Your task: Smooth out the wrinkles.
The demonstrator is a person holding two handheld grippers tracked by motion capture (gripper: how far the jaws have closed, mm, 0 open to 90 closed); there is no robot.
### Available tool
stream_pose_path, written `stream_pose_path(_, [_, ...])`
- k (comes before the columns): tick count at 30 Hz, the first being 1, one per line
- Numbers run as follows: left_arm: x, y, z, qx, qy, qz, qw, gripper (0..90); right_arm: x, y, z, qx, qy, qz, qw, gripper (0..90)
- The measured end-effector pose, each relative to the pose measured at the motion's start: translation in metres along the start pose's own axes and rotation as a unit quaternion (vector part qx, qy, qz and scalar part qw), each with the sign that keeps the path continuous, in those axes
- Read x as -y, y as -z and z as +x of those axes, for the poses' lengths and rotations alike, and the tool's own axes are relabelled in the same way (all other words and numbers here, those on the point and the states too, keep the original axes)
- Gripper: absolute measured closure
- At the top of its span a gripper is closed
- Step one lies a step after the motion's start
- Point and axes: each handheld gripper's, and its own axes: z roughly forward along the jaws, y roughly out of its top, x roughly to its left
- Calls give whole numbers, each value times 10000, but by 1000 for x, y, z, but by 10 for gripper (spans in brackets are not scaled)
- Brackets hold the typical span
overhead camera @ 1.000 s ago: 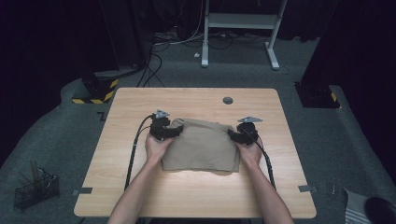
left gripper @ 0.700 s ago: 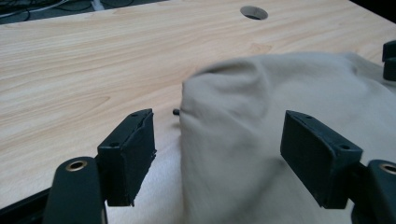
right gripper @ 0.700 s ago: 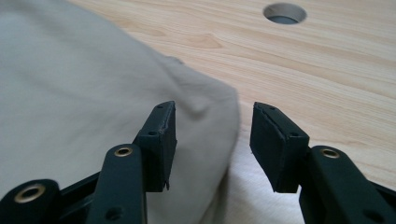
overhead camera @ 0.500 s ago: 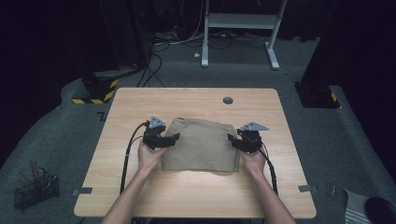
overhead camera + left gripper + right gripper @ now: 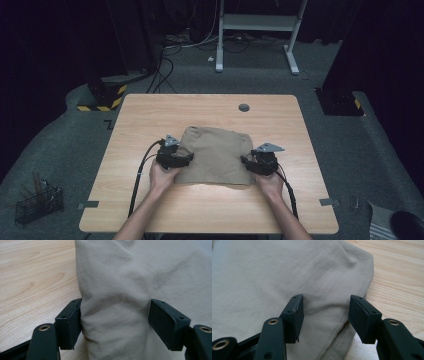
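Left hand-held gripper (image 5: 115, 322) released, right hand-held gripper (image 5: 324, 317) widening, astride unlabelled beige cloth (image 5: 215, 155).

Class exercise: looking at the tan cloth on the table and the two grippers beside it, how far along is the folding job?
Done: the tan cloth lies as a compact, layered bundle on the wooden table. In hand: the left gripper straddles the cloth's left edge with jaws wide, and the right gripper hovers with jaws apart over the right edge, having just been opening. Left: probably another fold or some smoothing, since the bundle looks rumpled.
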Motion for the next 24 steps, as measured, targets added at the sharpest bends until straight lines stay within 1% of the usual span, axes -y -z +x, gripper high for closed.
stream_pose_path(2, [0, -1, 0, 13, -6, 12, 10000, 300, 1, 0, 0, 4, 11, -9, 10000, 456])
stream_pose_path(4, [-1, -8, -2, 90, -11, 57, 9999, 305, 4, 0, -2, 36, 2, 39, 10000, 451])
stream_pose_path(5, [-1, -10, -2, 97, -37, 64, 9999, 306, 5, 0, -3, 44, -20, 49, 10000, 449])
stream_pose_path(6, [-1, -13, -3, 128, -9, 69, 9999, 307, 5, 1, -4, 52, -25, 45, 10000, 448])
stream_pose_path(9, [-3, -17, -5, 153, -28, 69, 9999, 307, 5, 1, -6, 102, -38, 69, 9999, 448])
stream_pose_path(10, [-5, -21, -6, 183, 4, 72, 9998, 306, 5, 1, -9, 143, -26, 84, 9999, 449])
stream_pose_path(12, [-5, -23, -6, 187, 22, 56, 9998, 306, 5, 0, -12, 129, -81, 146, 9998, 443])
stream_pose_path(13, [-5, -29, -5, 197, 93, 50, 9997, 305, 4, -1, -14, 139, -84, 173, 9997, 440])
stream_pose_path(15, [-6, -35, -2, 208, 182, 21, 9996, 295, 2, -4, -16, 196, -55, 184, 9996, 438])
stream_pose_path(18, [-11, -40, -1, 173, 198, 56, 9996, 291, -3, -9, -20, 281, -94, 189, 9994, 437])
stream_pose_path(21, [-15, -40, 1, 123, 261, 4, 9996, 287, -6, -13, -26, 273, -166, 212, 9993, 433])
stream_pose_path(24, [-16, -37, 2, 98, 231, -26, 9997, 288, -7, -13, -27, 277, -175, 185, 9993, 433])
